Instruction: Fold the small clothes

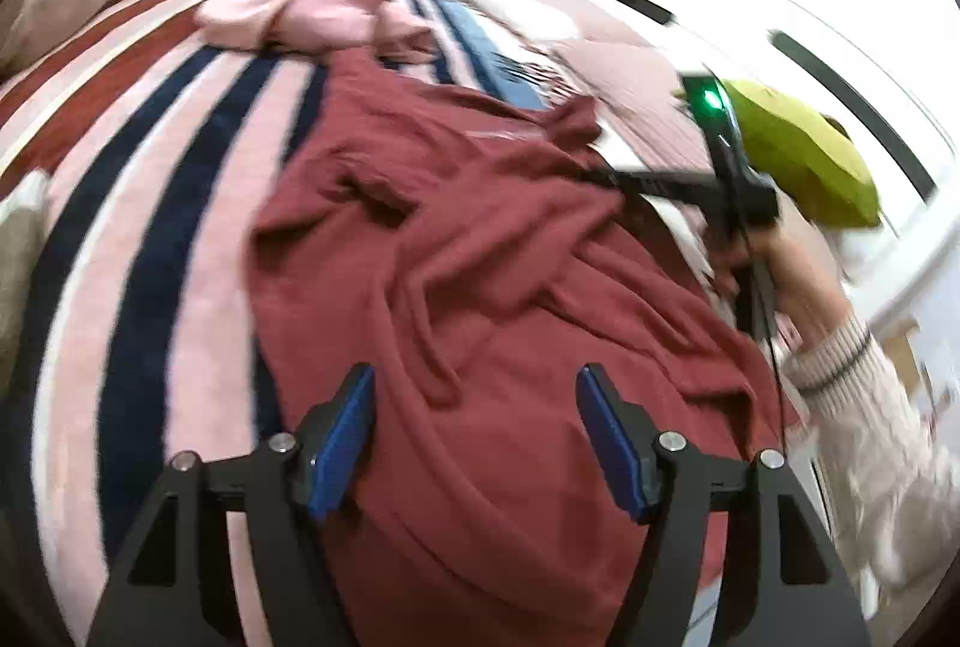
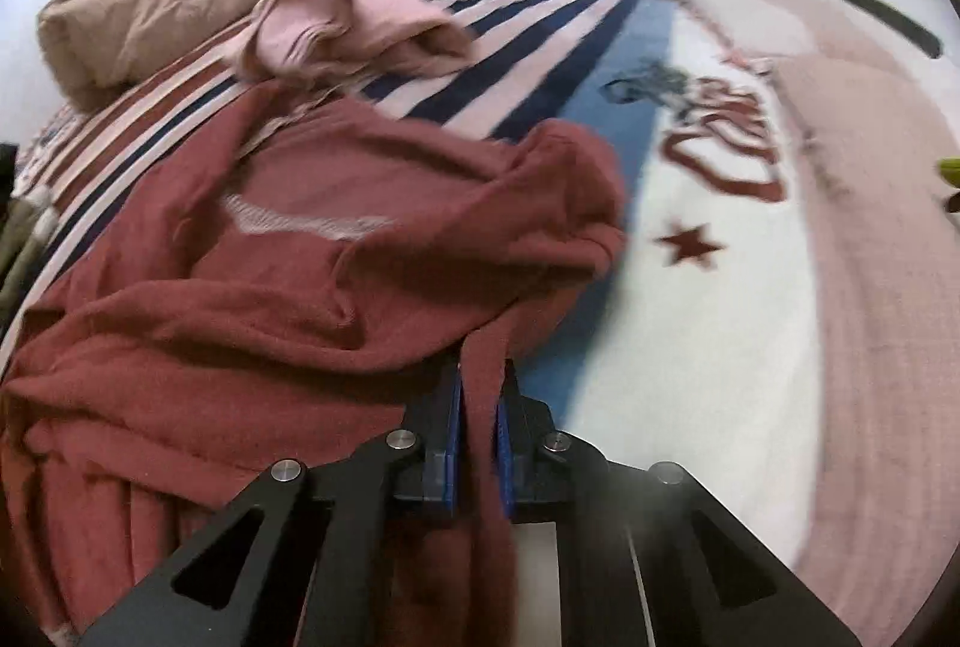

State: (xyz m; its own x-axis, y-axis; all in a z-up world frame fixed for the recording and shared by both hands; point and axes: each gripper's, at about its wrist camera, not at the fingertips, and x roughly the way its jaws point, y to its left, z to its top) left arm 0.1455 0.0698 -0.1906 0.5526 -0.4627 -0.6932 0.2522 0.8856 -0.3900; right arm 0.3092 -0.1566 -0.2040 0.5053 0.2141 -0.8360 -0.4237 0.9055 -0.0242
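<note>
One dark red garment (image 2: 288,251) lies rumpled on the striped blanket (image 1: 180,119), with one pink garment (image 2: 342,29) beyond it. The right gripper (image 2: 478,407) is clenched on a fold of the red cloth at its near edge. The left gripper (image 1: 474,437) hangs just above the same garment with its jaws spread wide, grasping nothing.

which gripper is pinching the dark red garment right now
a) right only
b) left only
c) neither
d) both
a: the right gripper is shut on a fold of the dark red garment, while the left gripper hovers open above it with nothing between its pads.
</note>
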